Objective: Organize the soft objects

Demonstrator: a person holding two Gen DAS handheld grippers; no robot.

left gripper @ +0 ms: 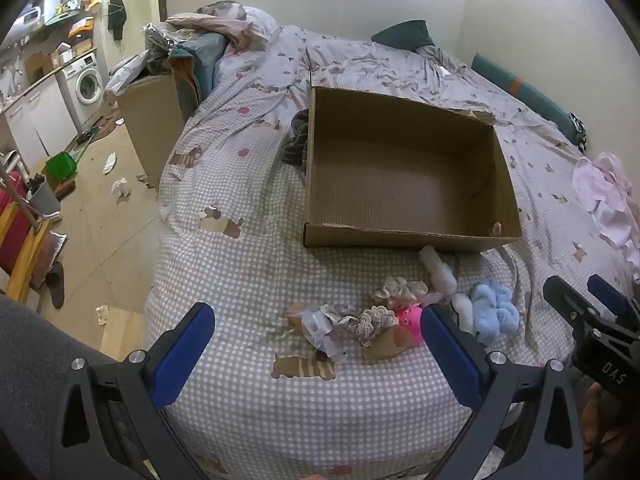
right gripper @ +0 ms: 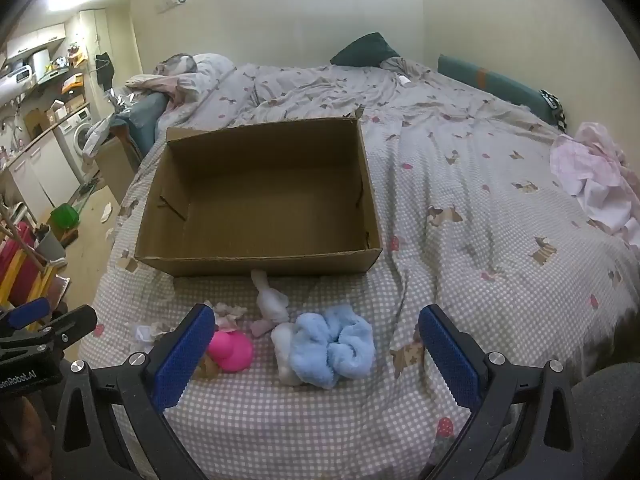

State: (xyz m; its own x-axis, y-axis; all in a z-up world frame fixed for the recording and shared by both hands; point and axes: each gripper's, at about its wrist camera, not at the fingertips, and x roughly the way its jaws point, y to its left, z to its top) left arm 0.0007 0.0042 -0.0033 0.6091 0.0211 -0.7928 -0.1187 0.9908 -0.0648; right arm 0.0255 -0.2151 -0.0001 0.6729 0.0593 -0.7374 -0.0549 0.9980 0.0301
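An open brown cardboard box [left gripper: 404,172] [right gripper: 260,196] sits on the checked bed cover, nothing visible inside. In front of it lie small soft things: a light blue fluffy scrunchie [left gripper: 494,314] [right gripper: 334,344], a pink toy [left gripper: 412,322] [right gripper: 232,350], a white fluffy piece [left gripper: 438,268] [right gripper: 272,298], and beige lace scrunchies [left gripper: 376,314]. My left gripper [left gripper: 318,340] hovers open above the lace scrunchies and pink toy. My right gripper [right gripper: 316,344] hangs open over the blue scrunchie, and shows at the right edge of the left wrist view [left gripper: 588,292]. Neither holds anything.
A pink-white garment [right gripper: 592,176] lies at the bed's right edge, a dark cloth [left gripper: 296,140] beside the box's left wall. Pillows and crumpled bedding [left gripper: 224,28] pile at the head. Left of the bed is a littered floor [left gripper: 96,200] with a washing machine [left gripper: 86,80].
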